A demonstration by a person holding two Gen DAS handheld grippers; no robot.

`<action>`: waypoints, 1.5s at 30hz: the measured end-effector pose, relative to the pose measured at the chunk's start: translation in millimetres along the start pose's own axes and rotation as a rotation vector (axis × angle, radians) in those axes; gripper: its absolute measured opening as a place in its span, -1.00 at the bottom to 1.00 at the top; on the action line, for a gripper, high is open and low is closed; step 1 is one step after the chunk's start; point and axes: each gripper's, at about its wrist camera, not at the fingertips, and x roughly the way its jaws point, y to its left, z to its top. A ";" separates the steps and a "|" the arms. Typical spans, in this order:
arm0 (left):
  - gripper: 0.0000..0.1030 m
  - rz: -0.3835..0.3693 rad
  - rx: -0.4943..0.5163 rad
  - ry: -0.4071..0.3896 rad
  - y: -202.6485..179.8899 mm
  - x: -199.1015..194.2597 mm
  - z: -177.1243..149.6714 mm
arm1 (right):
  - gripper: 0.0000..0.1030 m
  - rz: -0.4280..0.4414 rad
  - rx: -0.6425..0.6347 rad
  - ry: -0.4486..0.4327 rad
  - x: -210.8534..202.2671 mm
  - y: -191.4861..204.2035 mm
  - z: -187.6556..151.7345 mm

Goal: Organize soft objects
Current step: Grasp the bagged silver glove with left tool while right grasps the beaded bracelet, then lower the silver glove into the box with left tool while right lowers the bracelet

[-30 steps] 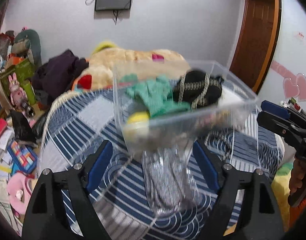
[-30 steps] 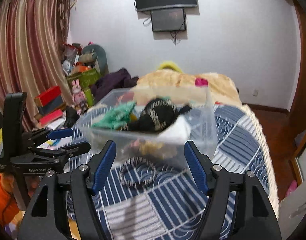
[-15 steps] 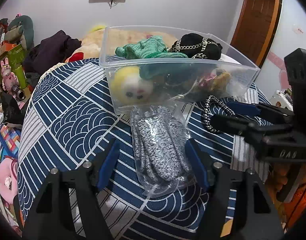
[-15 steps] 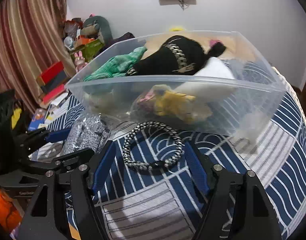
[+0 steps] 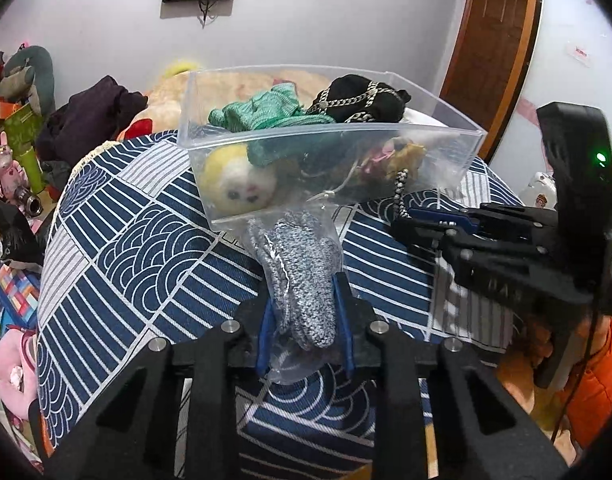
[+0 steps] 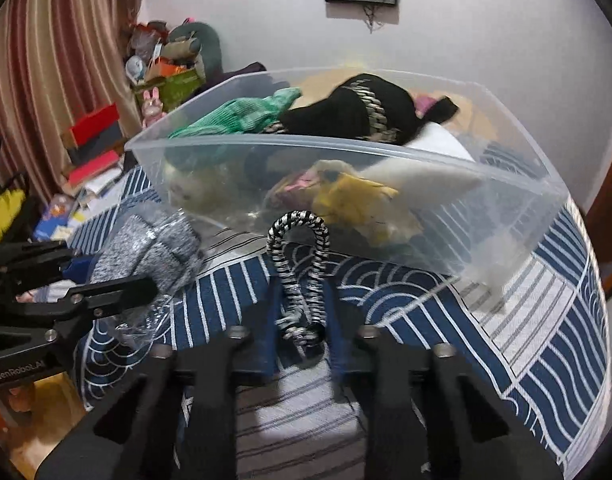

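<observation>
Left gripper [image 5: 304, 320], wide open half a second ago, now closed on bagged grey knit [image 5: 302, 276] – pack lies on bed quilt [image 5: 118, 248], just in front of clear bin [image 5: 329, 136]. Likely next: lift into bin.

Right gripper [image 6: 304, 312], also open before, now pinched on black-and-white braided cord loop [image 6: 300, 256] – loop stands up from quilt, touching bin's front wall.

Both pickups look secured. Both grippers low, roughly level, pointed at bin, side by side, near each other.
</observation>
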 end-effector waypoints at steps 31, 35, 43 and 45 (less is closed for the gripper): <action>-0.49 -0.011 0.027 -0.288 -11.8 -41.1 122.5 | -0.72 -0.060 0.067 -0.266 -61.8 -35.1 59.9; -0.49 -0.013 0.027 -0.243 -10.8 -16.4 124.9 | -0.72 -0.061 0.075 -0.219 -43.5 -42.3 65.2; -0.49 0.002 0.021 -0.136 -5.1 36.0 118.6 | -0.72 -0.070 0.042 -0.132 -17.0 -35.0 63.0; -0.48 0.005 0.018 -0.115 -3.1 43.6 117.6 | -0.70 -0.072 0.031 -0.120 -14.3 -33.3 61.8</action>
